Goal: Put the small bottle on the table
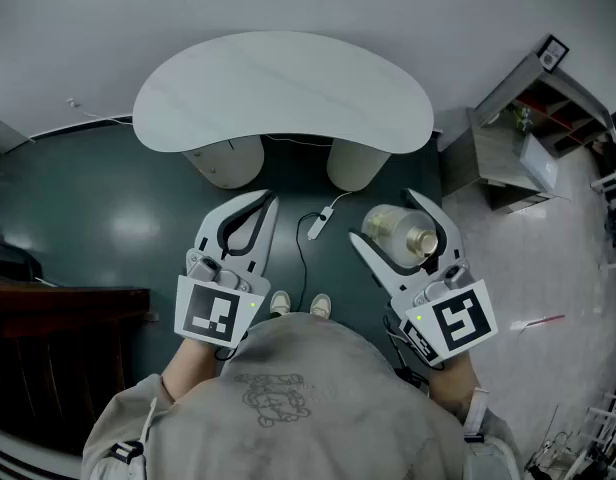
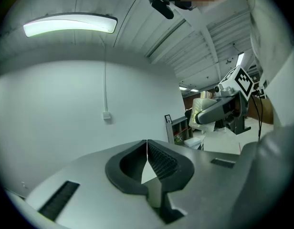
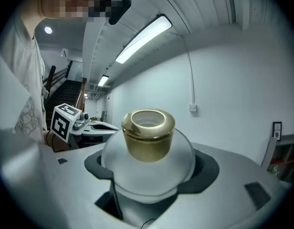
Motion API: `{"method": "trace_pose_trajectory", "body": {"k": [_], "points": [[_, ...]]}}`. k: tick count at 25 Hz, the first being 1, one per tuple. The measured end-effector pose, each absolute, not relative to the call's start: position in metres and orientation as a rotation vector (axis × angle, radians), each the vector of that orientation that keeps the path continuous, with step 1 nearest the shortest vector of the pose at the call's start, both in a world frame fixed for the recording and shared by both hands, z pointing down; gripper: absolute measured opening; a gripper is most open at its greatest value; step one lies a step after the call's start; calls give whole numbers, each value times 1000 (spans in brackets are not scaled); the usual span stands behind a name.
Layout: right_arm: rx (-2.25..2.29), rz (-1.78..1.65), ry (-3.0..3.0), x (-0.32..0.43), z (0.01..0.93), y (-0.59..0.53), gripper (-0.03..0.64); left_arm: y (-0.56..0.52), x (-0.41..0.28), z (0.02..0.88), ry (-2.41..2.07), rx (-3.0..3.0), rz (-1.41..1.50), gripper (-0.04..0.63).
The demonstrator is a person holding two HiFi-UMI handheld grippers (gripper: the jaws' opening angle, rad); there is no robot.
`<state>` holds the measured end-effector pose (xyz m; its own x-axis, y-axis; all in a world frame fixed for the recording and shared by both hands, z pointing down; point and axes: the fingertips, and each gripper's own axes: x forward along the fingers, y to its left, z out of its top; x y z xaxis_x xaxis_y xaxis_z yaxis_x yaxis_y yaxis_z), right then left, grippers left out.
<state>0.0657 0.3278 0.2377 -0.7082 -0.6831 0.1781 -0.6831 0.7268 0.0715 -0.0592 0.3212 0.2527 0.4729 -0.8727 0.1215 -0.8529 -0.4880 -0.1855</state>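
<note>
Dark teal floor [image 1: 98, 228] with a black cable [image 1: 301, 263] lying on it, ending in a white plug [image 1: 322, 221]. Grey shelf unit [image 1: 508, 143] at right, by pale speckled flooring [image 1: 548, 278]. Dark wooden cabinet [image 1: 58, 338] at left. Ceiling strip light [image 2: 70, 24] lit — wall switch [image 2: 107, 115] below.

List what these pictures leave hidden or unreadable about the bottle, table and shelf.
Small bottle: its base, right gripper view, sunk between the pads of the right gripper.
Table: the upper ends of its two pedestals, head view, under its own top.
Shelf unit: its contents, head view, too small.
Floor cable: its near end, head view, behind the person's torso.
</note>
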Motion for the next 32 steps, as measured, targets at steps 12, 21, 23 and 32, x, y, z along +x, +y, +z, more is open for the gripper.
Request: {"method": "trace_pose_trajectory", "body": {"k": [12, 21, 23, 32], "points": [[1071, 45, -2776, 74, 236, 333, 348, 328, -46, 248, 1540, -2597, -312, 20], [1083, 51, -2770, 99, 238, 327, 348, 320, -22, 247, 1528, -2600, -305, 20], [1076, 53, -2772, 105, 241, 326, 348, 319, -15, 248, 1534, -2597, -305, 20], [1068, 23, -2786, 137, 251, 329, 348, 321, 13, 258, 1555, -2571, -297, 20]]}}
